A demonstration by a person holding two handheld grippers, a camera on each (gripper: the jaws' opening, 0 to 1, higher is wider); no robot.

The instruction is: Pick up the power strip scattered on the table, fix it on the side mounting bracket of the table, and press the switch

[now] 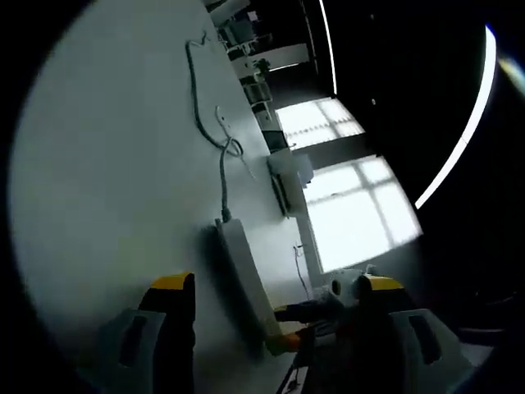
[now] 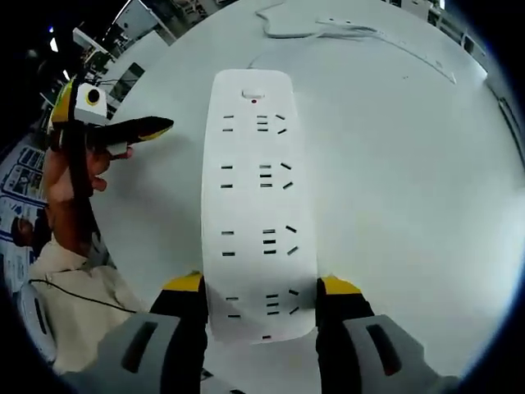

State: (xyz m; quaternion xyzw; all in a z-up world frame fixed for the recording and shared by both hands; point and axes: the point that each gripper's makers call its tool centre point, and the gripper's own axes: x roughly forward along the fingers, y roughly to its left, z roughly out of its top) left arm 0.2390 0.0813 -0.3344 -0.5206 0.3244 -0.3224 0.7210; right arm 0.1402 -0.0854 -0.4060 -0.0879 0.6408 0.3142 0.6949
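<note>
The right hand-held gripper [image 2: 261, 305] has its two yellow-tipped grey jaws set on either side of the near end of the power strip [image 2: 257, 205], one against each long edge, so it looks clamped on the strip's width. In the right gripper view the strip is a long white slab of smooth plastic with rounded corners, lying flat on the pale, matte desk [image 2: 410, 189]; four rows of dark socket slots run along its face, and at the far end sits a small rounded switch [image 2: 253, 95] with a tiny red dot just under it. Beyond that far end, a white cable [image 2: 328, 31] loops loosely across the desk. Over on the left of that view, the left hand-held gripper [image 2: 131, 130] comes in, black and yellow and tapering to a point, held by a person's hand [image 2: 70, 176] with a light sleeve below it; its tips appear drawn together, apart from the strip. Switching to the left gripper view, the picture is rolled hard over, and the desk [image 1: 107, 180] reads as a broad grey sheet. The power strip [image 1: 243, 275] shows edge-on here, a thin pale bar near the desk's edge, with its cord [image 1: 223, 160] snaking away in soft curves. The left hand-held gripper [image 1: 279, 304] shows its yellow-capped jaws standing well apart, with nothing between them. Bright gridded window panes [image 1: 353, 205] glow beyond the desk edge, and a thin curved strip light [image 1: 463, 135] cuts across the dark.
</note>
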